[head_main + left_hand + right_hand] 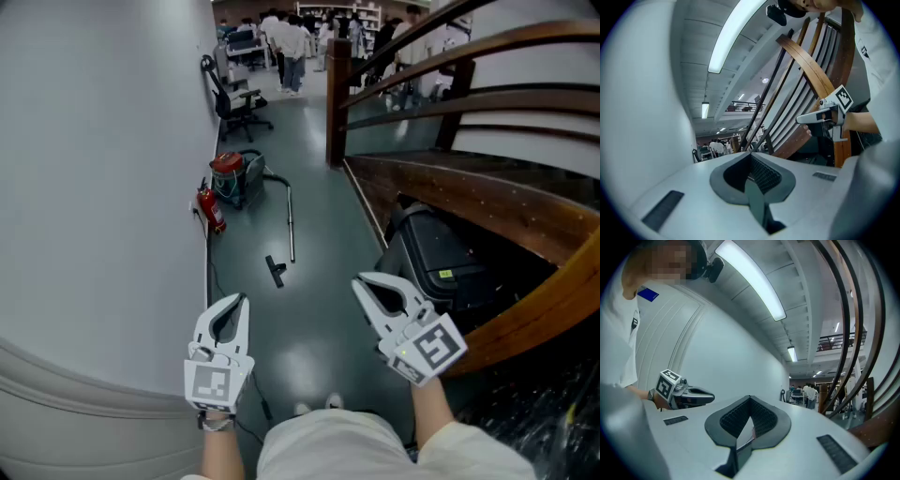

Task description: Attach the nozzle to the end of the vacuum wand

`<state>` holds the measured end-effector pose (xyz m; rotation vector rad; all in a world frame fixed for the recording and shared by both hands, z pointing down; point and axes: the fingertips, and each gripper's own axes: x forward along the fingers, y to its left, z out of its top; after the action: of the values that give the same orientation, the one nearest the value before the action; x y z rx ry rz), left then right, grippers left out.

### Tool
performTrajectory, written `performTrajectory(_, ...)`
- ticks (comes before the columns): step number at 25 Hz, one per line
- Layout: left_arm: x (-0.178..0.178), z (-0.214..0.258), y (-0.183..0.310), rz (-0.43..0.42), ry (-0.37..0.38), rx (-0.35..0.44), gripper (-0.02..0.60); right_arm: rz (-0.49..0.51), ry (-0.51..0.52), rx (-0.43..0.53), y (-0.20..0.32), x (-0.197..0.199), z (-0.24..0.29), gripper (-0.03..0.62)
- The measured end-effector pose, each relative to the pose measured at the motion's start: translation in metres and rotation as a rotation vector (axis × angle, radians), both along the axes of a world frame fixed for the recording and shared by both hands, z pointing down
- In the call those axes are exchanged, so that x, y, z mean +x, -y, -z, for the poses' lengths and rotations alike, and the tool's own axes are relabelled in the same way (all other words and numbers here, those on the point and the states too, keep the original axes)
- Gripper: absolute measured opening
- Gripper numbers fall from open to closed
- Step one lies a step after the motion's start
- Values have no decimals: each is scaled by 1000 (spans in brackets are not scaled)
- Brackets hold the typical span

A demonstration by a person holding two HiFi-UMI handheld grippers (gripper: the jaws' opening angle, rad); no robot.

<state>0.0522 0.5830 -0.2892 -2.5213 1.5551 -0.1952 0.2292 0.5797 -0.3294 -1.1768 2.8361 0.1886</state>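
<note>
Left tongs (241, 300) and right tongs (361, 284) hung pressed together, empty. Well ahead on the floor (319, 323), the small nozzle (275, 271) lay near the free end of the wand (291, 225). It looked like light, rigid plastic, probably best pinched at its neck.

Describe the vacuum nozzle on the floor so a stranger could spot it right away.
Follow the grey corridor floor between the white wall and the wooden staircase to the red-topped vacuum. Its silver wand lies pointing toward the viewer, and the nozzle lies loose just left of the wand's near end. It is the only short black piece there.
</note>
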Motion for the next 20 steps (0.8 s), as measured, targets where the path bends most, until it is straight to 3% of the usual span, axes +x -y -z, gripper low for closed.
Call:
performTrajectory(5, 6, 1, 5, -7, 6, 1, 0, -6, -30, -11, 4, 5, -3, 28)
performTrajectory(8, 6, -1, 8, -7, 5, 0, 0, -14, 7, -17, 6, 10, -4, 28)
performTrajectory(20, 3, 2, 17, -3, -51, 14, 0, 40, -11, -41, 10, 6, -12, 28)
